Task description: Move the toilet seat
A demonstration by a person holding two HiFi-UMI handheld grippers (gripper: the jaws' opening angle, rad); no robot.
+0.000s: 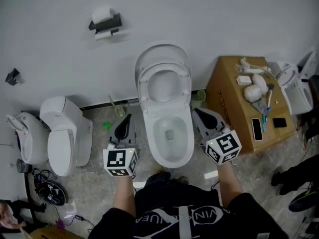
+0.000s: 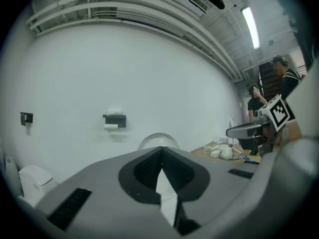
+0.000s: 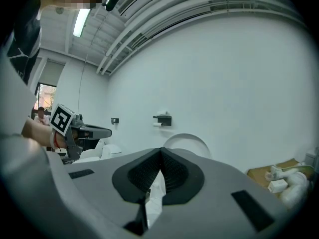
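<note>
Head view: the toilet seat (image 1: 164, 81) stands raised at the centre of the frame, leaning back on the lid (image 1: 162, 53) against the white wall (image 1: 209, 19), above the open toilet bowl (image 1: 172, 133). The left hand-held gripper (image 1: 127, 119) is just left of the bowl and the right hand-held gripper (image 1: 198, 113) just right of it. Both point toward the wall and neither touches the seat. A second toilet (image 1: 62, 133) sits at the lower left, a cardboard box (image 1: 232, 101) carrying small items at the right, and a paper holder (image 1: 105, 24) hangs on the wall at the upper left.

Left gripper view: the jaws are pressed together with nothing between them. The rounded top of the lid rises just behind their tips at centre, with the paper holder to the left. The other hand-held gripper shows at the right edge.

Right gripper view: these jaws also meet tip to tip and grip nothing. The lid's arch sits just right of centre, well apart from the jaws, and the box is at the lower right.
</note>
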